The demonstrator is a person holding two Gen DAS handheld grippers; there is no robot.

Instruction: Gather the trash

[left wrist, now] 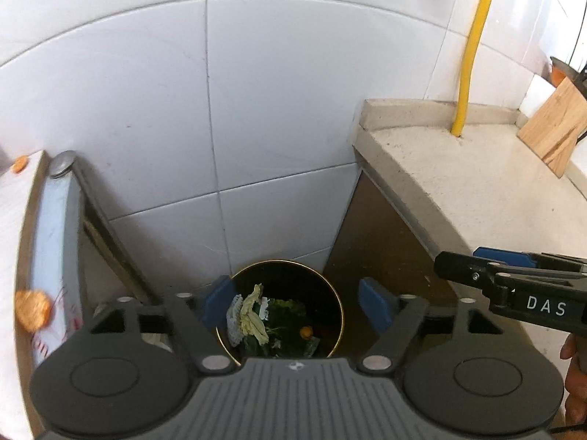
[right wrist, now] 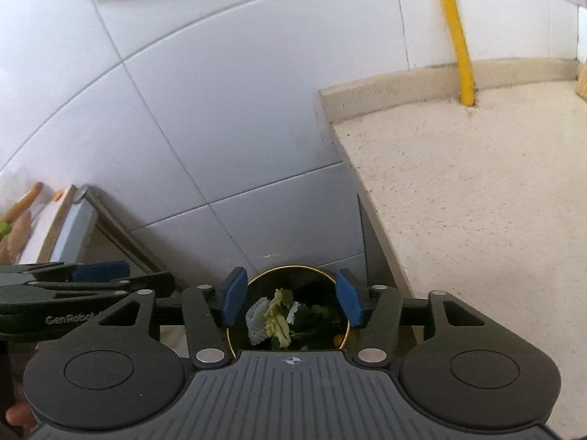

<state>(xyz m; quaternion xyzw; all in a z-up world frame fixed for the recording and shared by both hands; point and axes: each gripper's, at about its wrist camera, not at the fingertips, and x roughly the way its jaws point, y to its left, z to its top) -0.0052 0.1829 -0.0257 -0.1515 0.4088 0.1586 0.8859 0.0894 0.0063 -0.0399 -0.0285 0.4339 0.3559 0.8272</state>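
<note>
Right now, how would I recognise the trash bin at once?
Find the stone counter by the white tiled wall. In the gap left of it, low down, stands the bin: round, dark, gold-rimmed, holding green scraps.

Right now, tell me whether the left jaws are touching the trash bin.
Apart. In the left wrist view the left gripper hangs open above the trash bin, which sits on the floor far below; nothing is between the jaws.

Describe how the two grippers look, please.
Both are matte black with ribbed bodies, round discs at the sides, silver pivot pins and blue finger pads. The left gripper bears "GenRobot" lettering on its side; the right gripper bears "DAS".
</note>
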